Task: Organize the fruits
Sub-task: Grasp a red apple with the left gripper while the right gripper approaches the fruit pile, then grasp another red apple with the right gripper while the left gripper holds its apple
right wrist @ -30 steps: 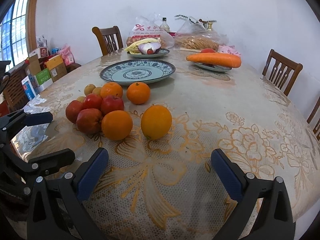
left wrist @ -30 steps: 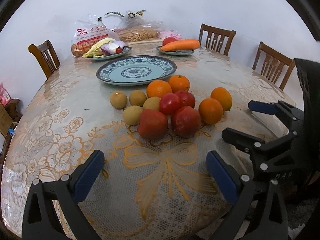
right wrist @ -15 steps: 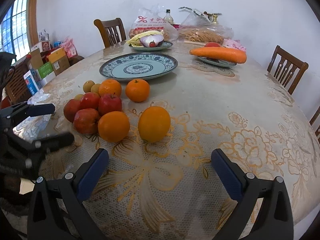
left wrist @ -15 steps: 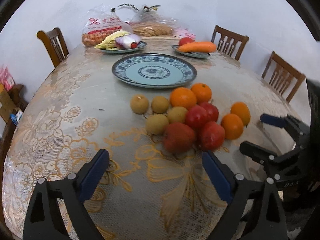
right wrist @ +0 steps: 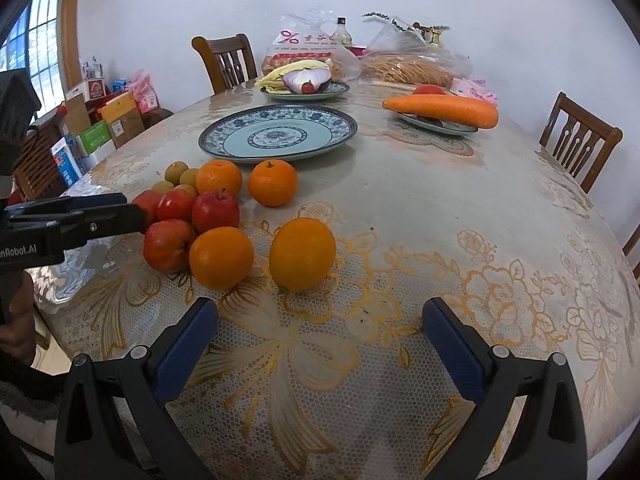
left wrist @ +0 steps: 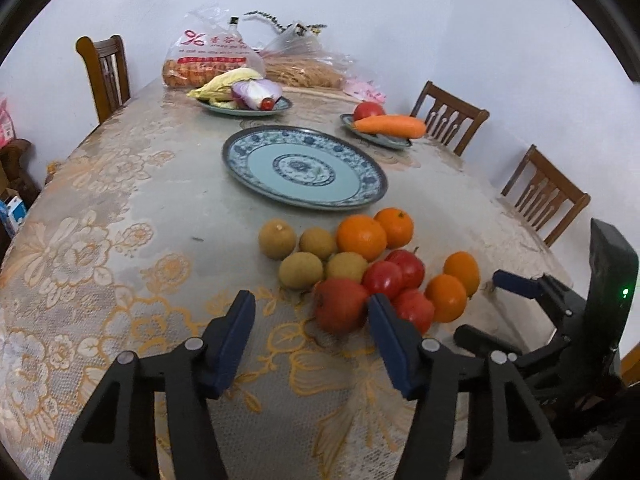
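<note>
A heap of fruit lies on the lace-covered table (left wrist: 120,208): several red apples (left wrist: 340,308), several oranges (left wrist: 360,236) and several small brown fruits (left wrist: 300,270). Behind the heap sits an empty blue patterned plate (left wrist: 256,148). My left gripper (left wrist: 311,302) hovers just short of the nearest apple. Its jaws are closing and nothing is pressed between them. In the right wrist view the left gripper (right wrist: 132,208) sits beside the apples (right wrist: 168,244). My right gripper (right wrist: 320,320) stands open with nothing in it, a little short of an orange (right wrist: 302,254).
Two dishes sit at the back, one with a carrot (left wrist: 390,126) and a tomato, one with corn and onion (left wrist: 244,88). Bagged food (left wrist: 208,60) lies behind them. Wooden chairs (left wrist: 544,196) ring the table. Boxes (right wrist: 100,128) stand by the wall.
My left gripper's jaws have narrowed a good deal, and it has rolled and moved in toward the front apple. The right gripper has stayed where it was.
</note>
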